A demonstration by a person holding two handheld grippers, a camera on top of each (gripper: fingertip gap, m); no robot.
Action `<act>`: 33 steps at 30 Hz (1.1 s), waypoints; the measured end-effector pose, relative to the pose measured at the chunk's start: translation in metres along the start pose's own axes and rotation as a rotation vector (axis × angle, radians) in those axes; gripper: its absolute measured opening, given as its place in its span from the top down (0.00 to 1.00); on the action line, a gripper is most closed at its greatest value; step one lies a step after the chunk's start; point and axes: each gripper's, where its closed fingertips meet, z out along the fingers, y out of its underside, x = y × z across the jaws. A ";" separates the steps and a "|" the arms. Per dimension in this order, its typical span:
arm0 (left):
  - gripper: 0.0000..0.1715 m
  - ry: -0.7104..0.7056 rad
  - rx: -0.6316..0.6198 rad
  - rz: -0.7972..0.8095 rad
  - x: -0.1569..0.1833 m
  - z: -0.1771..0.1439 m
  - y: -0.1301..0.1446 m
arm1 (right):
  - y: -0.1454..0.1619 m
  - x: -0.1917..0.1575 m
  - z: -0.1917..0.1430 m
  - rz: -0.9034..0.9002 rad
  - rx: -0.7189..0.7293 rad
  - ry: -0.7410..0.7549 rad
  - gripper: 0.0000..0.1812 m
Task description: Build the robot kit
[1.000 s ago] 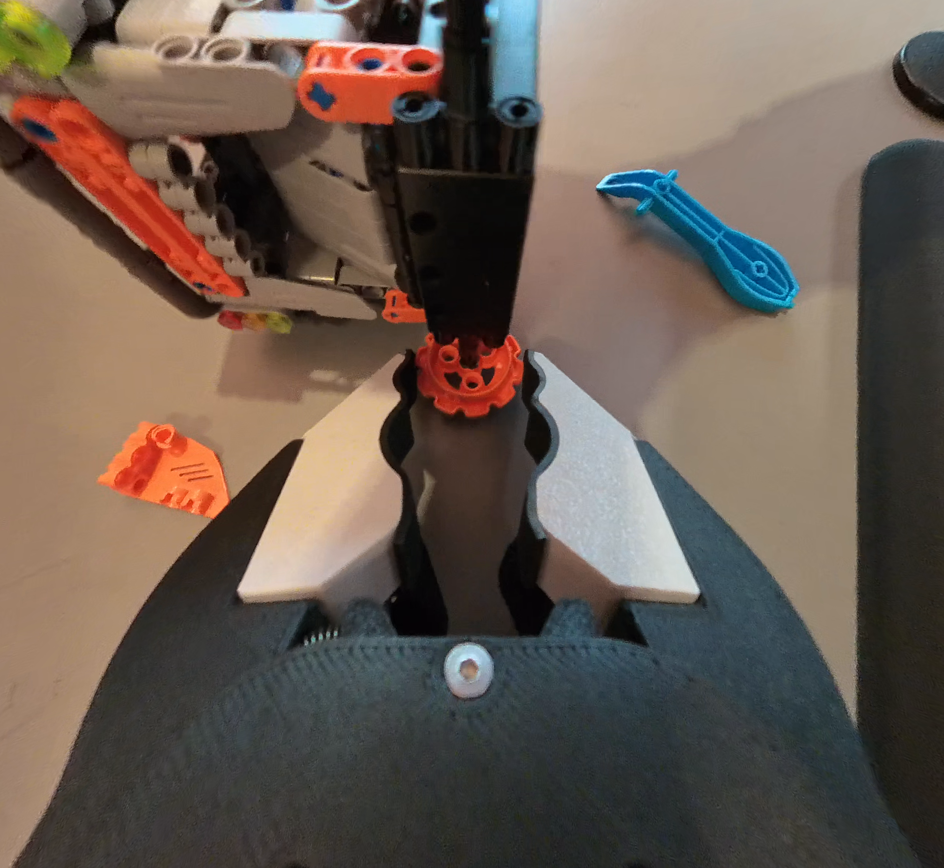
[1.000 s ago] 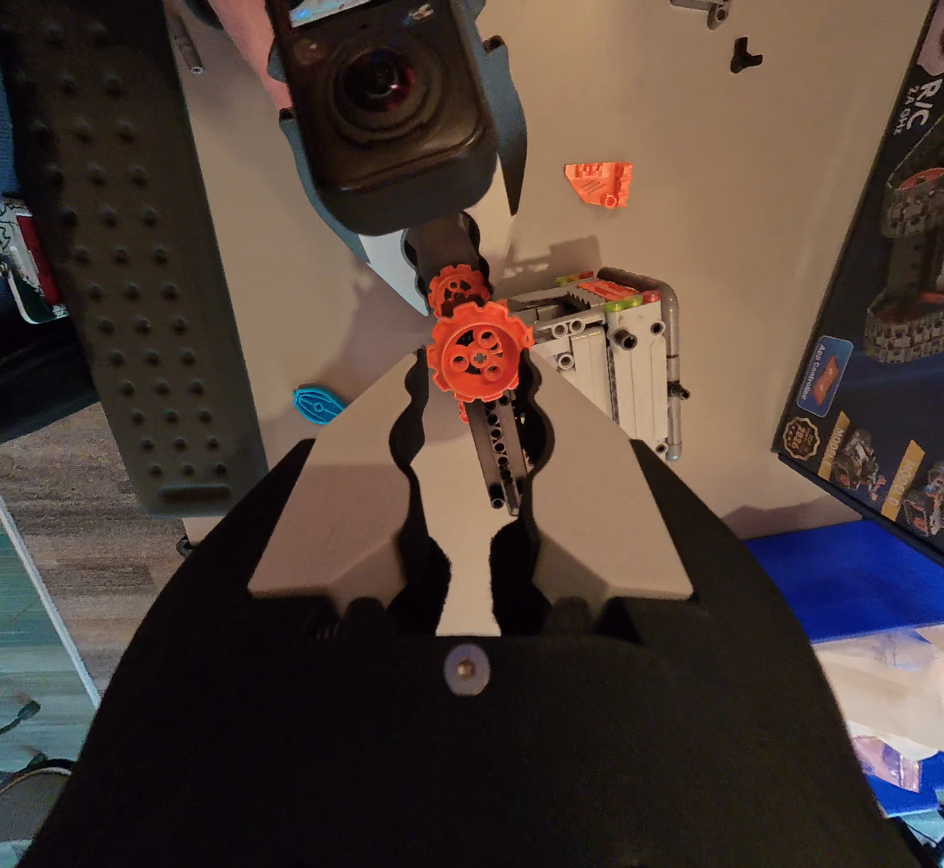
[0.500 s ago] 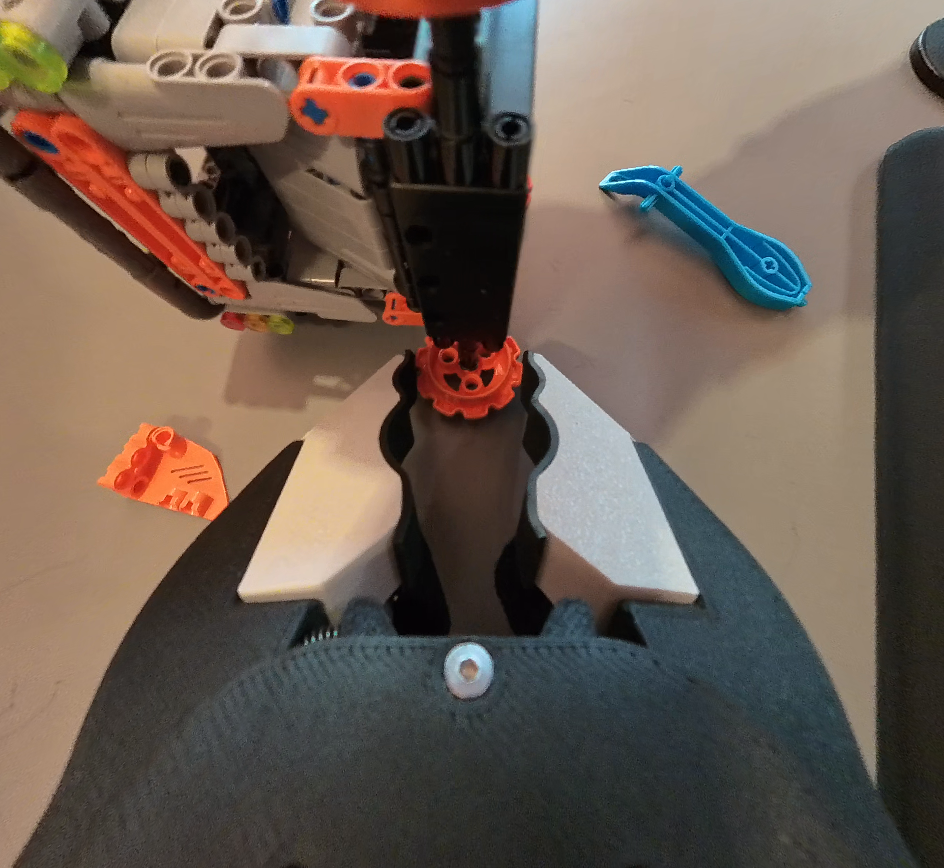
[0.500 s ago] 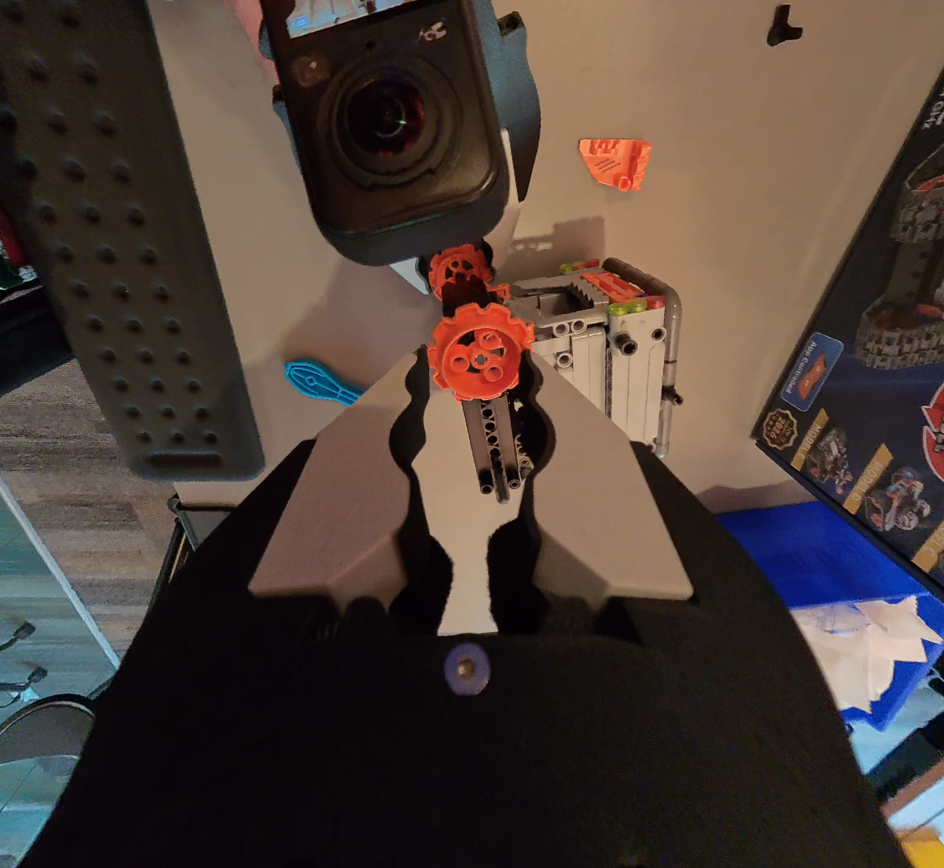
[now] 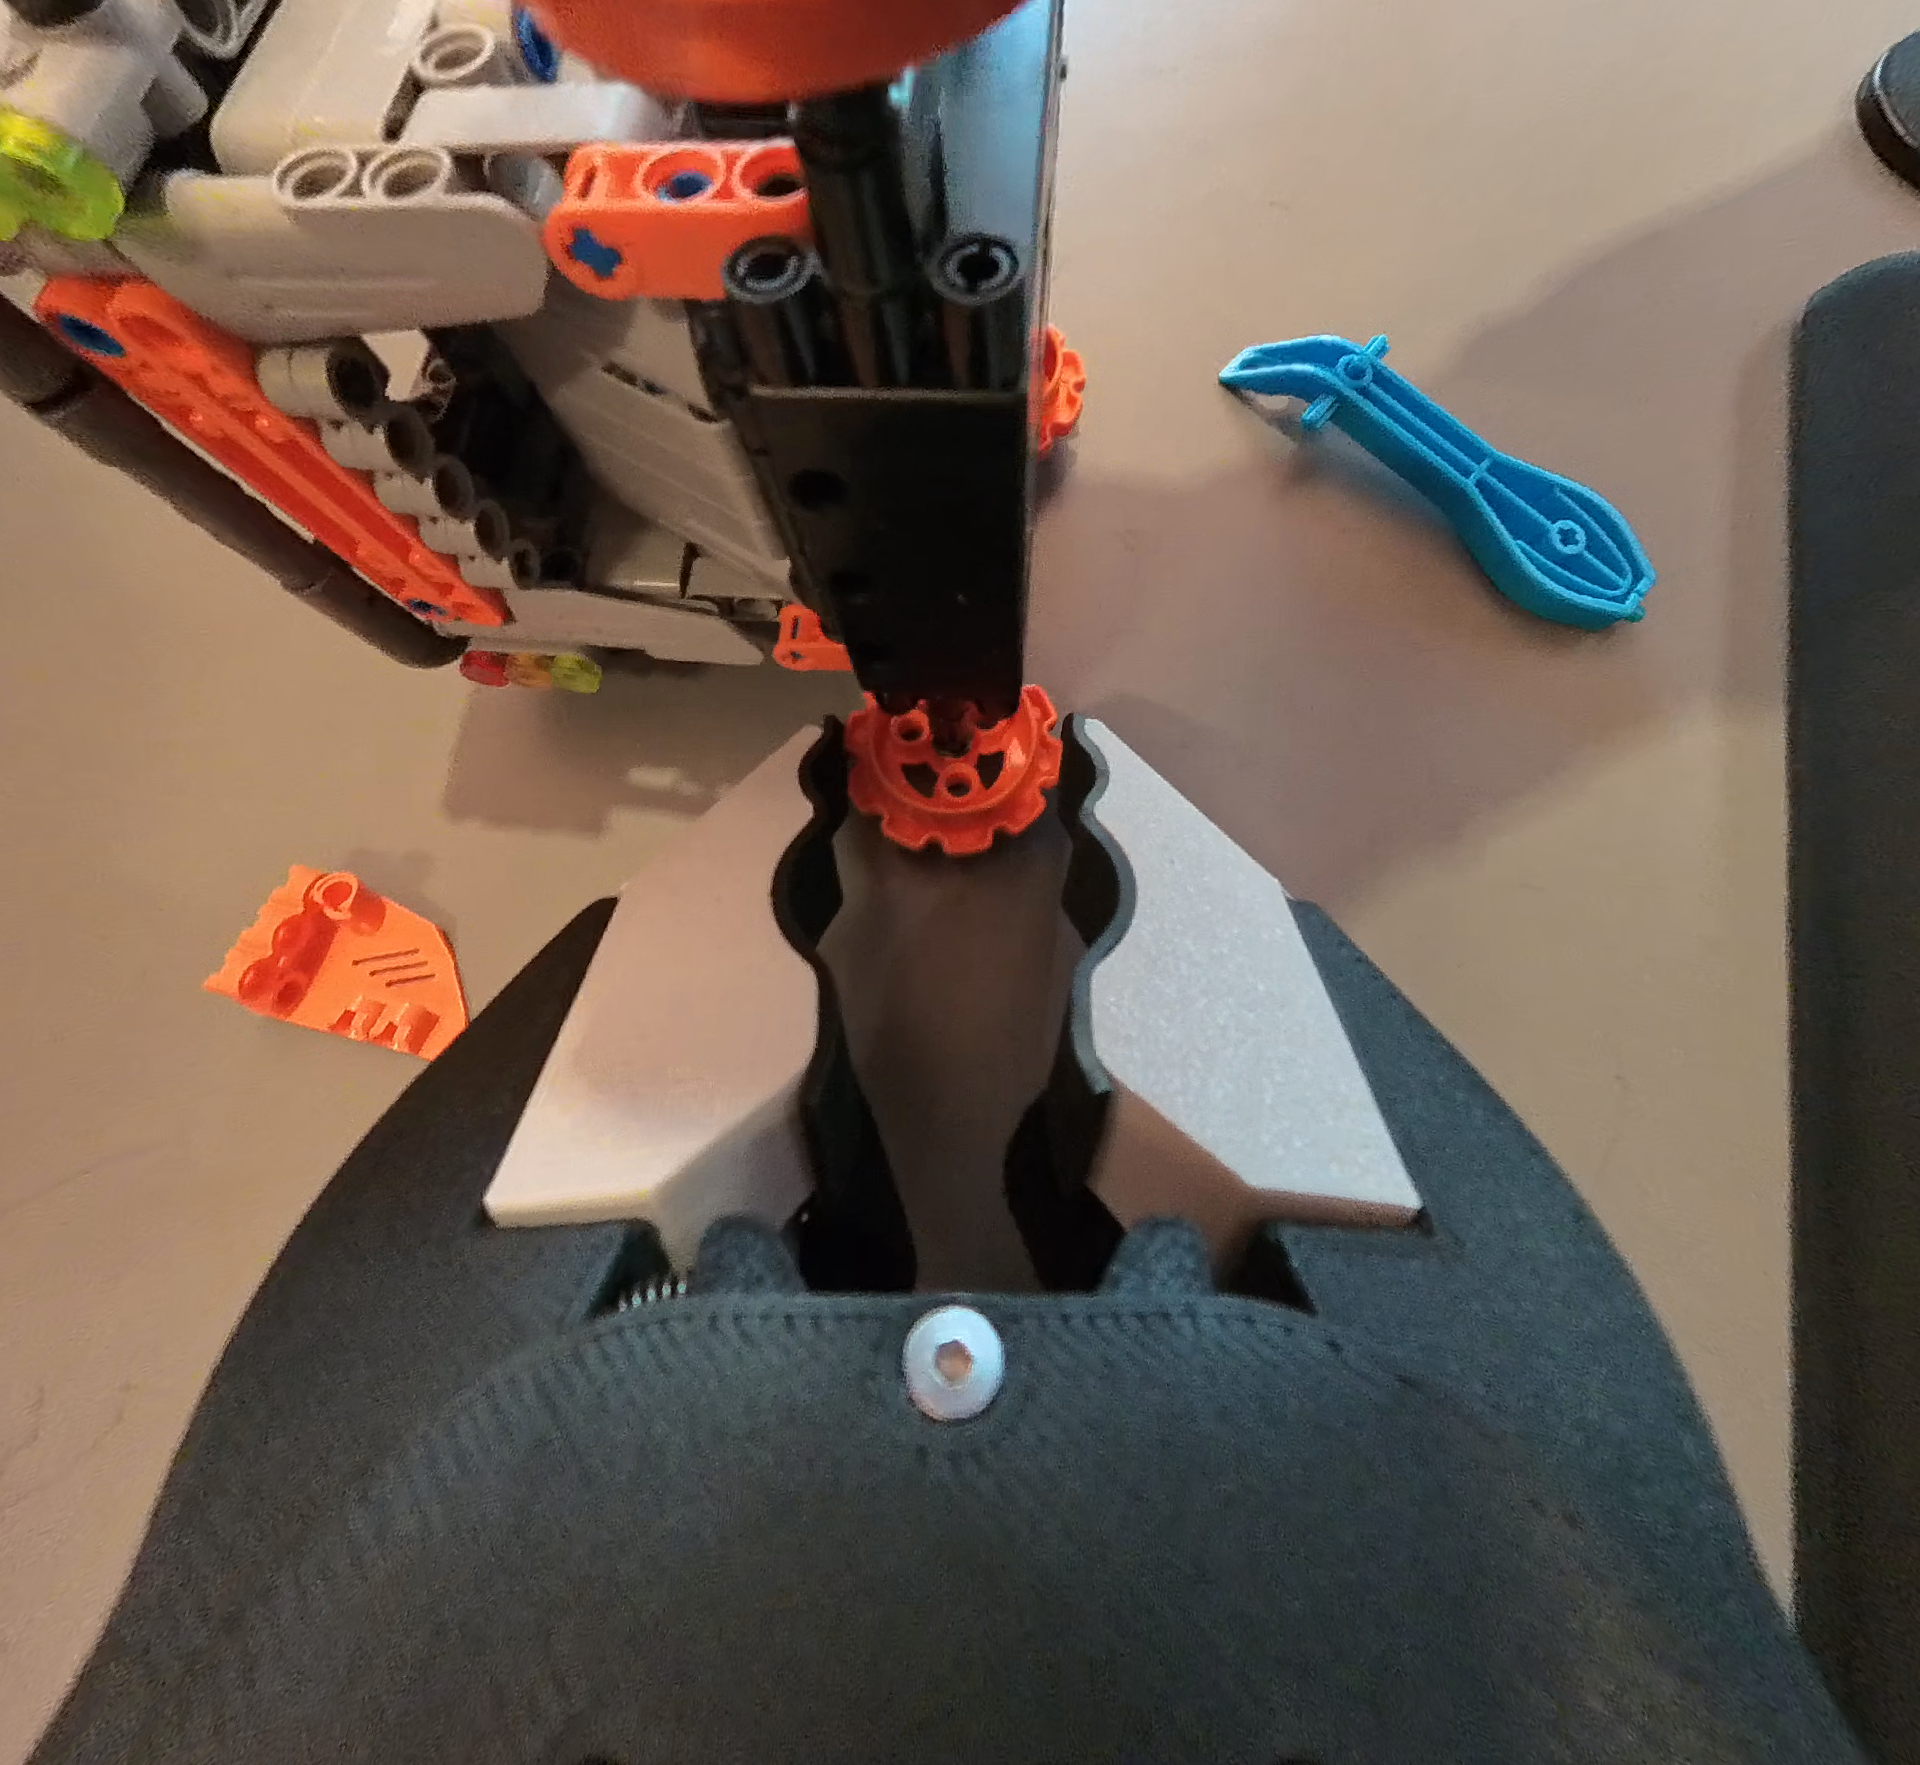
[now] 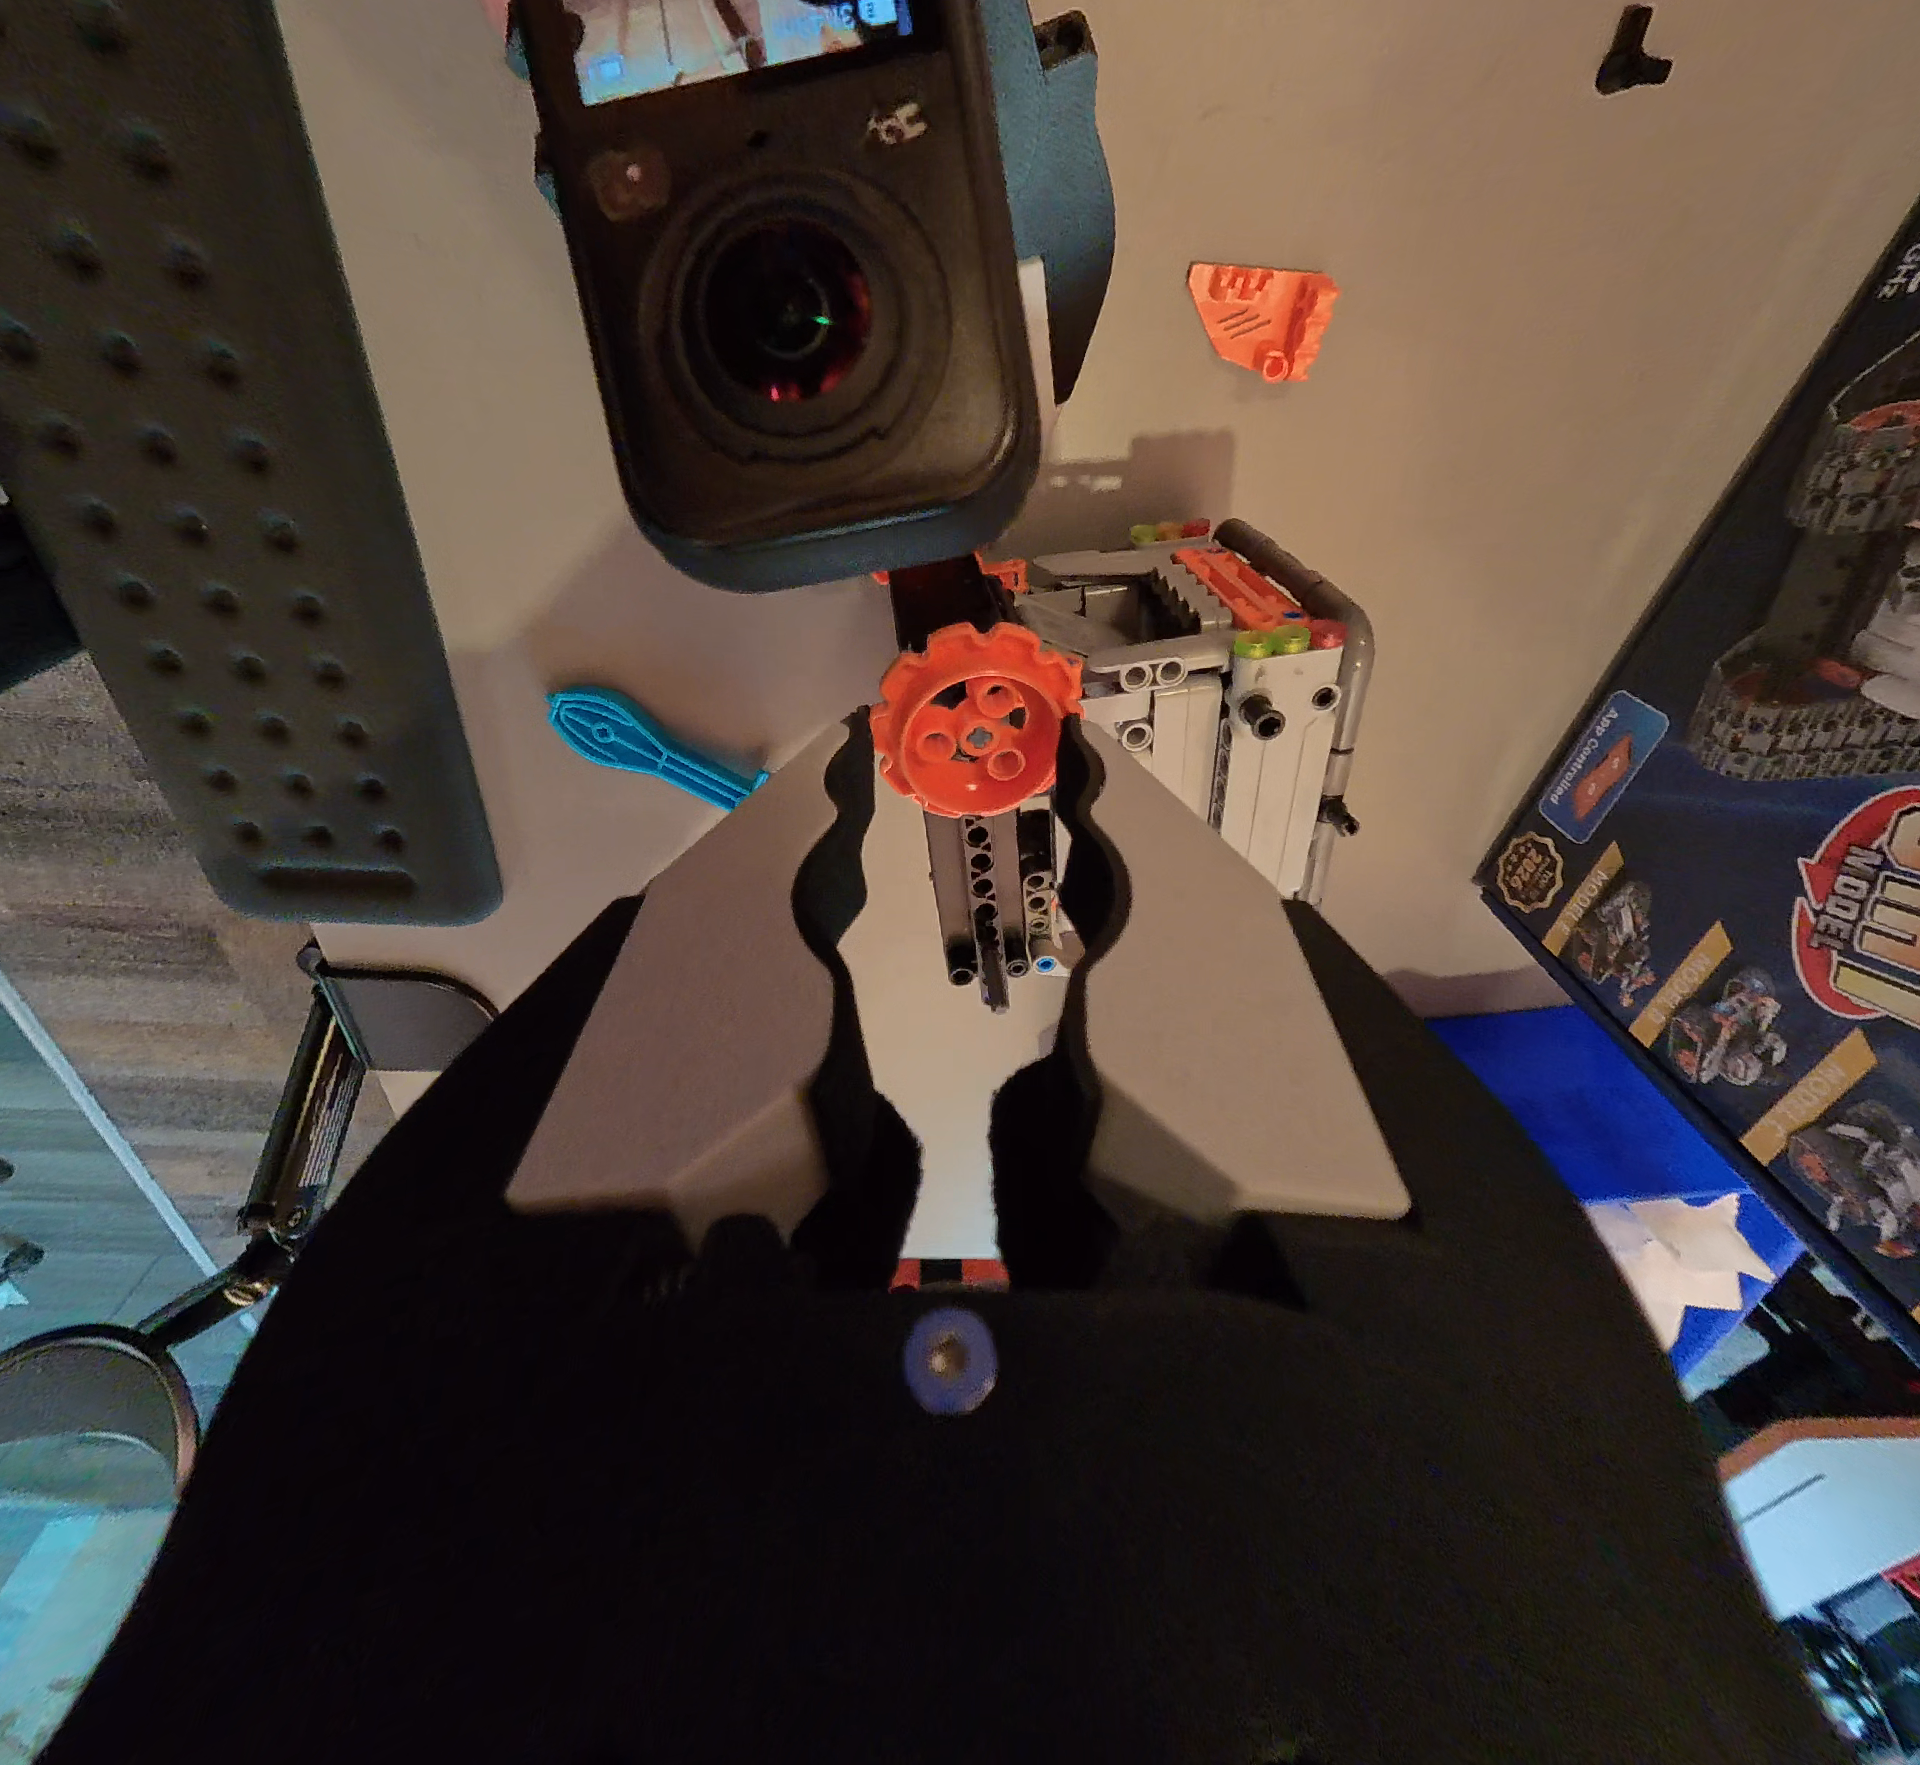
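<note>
A: Quick status. What's your L gripper (image 5: 951, 749) on?

B: Its tips are clamped on a small orange sprocket (image 5: 954, 775), at the near end of the black beam frame (image 5: 914, 510). That frame is part of the grey-white brick model (image 5: 364, 261).

A: And your R gripper (image 6: 961, 739)?

B: Pinched on a second orange sprocket (image 6: 971, 733), at the opp. end of the same frame. So you're holding the model from both ends, w/ the grippers facing each other.

A: What's changed in the last sec?

B: The two ends look closer. In the L wrist view that second sprocket is now a big blurred orange mass filling the top edge; before it was just a sliver. In the R wrist view the L gripper's camera (image 6: 790, 261) is nearer and larger, and it now hides the sprocket you hold under it. Both grips look unchanged.

A: Anything else around?

B: A blue tool (image 5: 1455, 479) lies on the table (image 5: 1351, 105), well apart to the right. An orange panel piece (image 5: 338, 967) sits loose on the left. A dark printed box (image 6: 1766, 884) is at the R view's right edge.
</note>
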 end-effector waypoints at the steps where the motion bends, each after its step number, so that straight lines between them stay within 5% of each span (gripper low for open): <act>1: 0.77 -0.003 0.001 0.004 0.000 0.000 0.000 | 0.000 0.001 0.000 -0.005 -0.010 0.001 0.82; 13: 0.77 -0.005 0.003 0.025 0.000 0.001 -0.001 | 0.001 -0.006 0.005 0.011 -0.012 -0.001 0.81; 23: 0.76 0.031 -0.023 0.008 0.000 -0.008 0.005 | 0.001 -0.005 -0.034 0.193 0.321 0.071 0.75; 28: 0.65 -0.006 -0.019 -0.024 -0.001 -0.040 0.012 | -0.022 -0.027 -0.056 0.186 0.518 0.103 0.79; 33: 0.70 -0.093 0.069 -0.091 -0.004 -0.113 0.024 | -0.058 -0.050 -0.058 0.175 0.712 0.070 0.82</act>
